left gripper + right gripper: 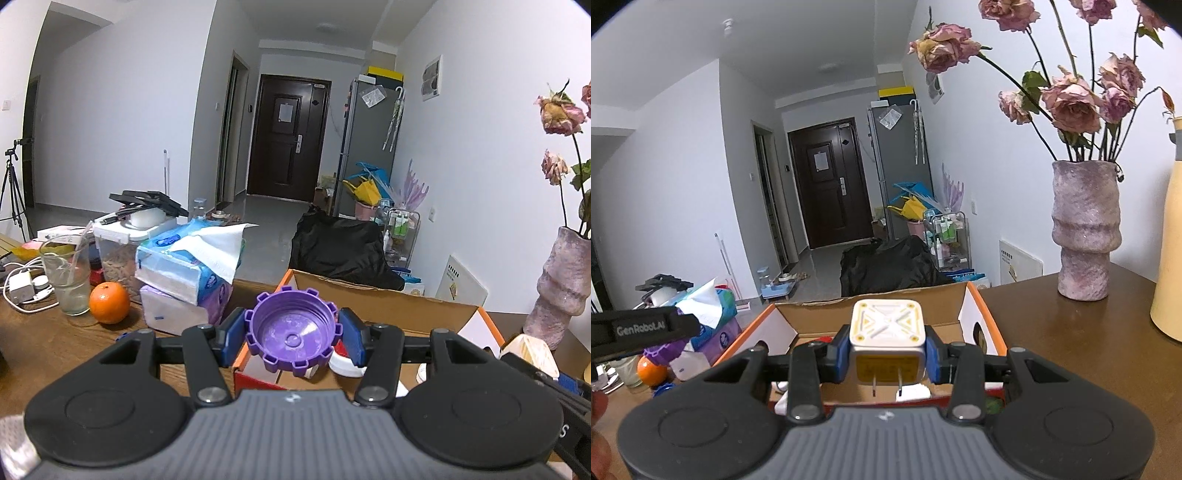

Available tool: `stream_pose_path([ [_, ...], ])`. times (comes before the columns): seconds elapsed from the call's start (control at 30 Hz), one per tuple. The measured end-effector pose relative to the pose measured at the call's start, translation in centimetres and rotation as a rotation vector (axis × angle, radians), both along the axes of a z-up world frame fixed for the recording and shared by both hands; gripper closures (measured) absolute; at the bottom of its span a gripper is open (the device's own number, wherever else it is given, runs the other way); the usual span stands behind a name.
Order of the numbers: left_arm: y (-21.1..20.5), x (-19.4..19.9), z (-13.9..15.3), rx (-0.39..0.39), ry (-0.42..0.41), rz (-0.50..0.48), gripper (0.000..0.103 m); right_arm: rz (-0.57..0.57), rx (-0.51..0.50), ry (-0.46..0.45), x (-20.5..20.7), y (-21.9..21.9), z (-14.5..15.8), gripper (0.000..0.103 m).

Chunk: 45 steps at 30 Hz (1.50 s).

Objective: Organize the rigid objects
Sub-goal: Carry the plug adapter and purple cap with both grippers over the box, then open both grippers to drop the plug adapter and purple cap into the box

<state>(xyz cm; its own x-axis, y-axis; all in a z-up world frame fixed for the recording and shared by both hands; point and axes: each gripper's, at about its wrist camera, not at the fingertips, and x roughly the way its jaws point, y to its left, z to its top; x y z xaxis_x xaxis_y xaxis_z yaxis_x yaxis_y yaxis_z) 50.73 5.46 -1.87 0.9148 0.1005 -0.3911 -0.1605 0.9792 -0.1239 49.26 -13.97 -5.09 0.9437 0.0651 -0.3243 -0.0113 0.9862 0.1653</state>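
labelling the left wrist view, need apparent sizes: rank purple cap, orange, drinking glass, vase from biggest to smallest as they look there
1. vase
2. purple cap, inflated by nearness to the camera
3. drinking glass
4. orange

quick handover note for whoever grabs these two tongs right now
Left tongs: shut on a purple cap, held over the near edge of the cardboard box.
Right tongs: shut on a white charger plug, prongs facing the camera, also over the box.
Done: both items picked up; a few things already lie in the box.
Left: release both into the box.
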Motion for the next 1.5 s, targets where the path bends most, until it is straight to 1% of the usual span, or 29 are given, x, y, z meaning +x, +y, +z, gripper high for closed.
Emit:
stream_pose_path([
  [0.17, -0.6, 1.9, -0.4, 0.010, 0.012, -0.015, 0.048, -0.001, -0.007, -0.005, 1.7, 0.1, 0.1, 0.065],
  [0.5, -1.2, 5.2, -1.0, 0.024, 0.025, -0.026, 0.048, 0.003, -0.023, 0.034, 5.3, 0.3, -0.7, 0.065],
  [0.8, -2.0, 7.7, -1.9, 0.060, 0.047, -0.041, 0.048, -0.008, -0.038, 0.052, 7.7, 0.3, -1.2, 0.065],
  [1.03, -1.8, 9.9, -3.2, 0.072, 0.091, -0.038, 0.048, -0.009, -0.053, 0.074, 9.0, 0.4, -1.4, 0.065],
  [1.33, -1.8, 10.7, -4.1, 0.093, 0.110, -0.045, 0.048, -0.011, -0.061, 0.108, 10.3, 0.1, -2.2, 0.065],
  [1.5, -1.7, 10.7, -4.2, 0.086, 0.110, -0.064, 0.048, -0.009, -0.064, 0.123, 10.5, 0.1, -2.5, 0.065],
])
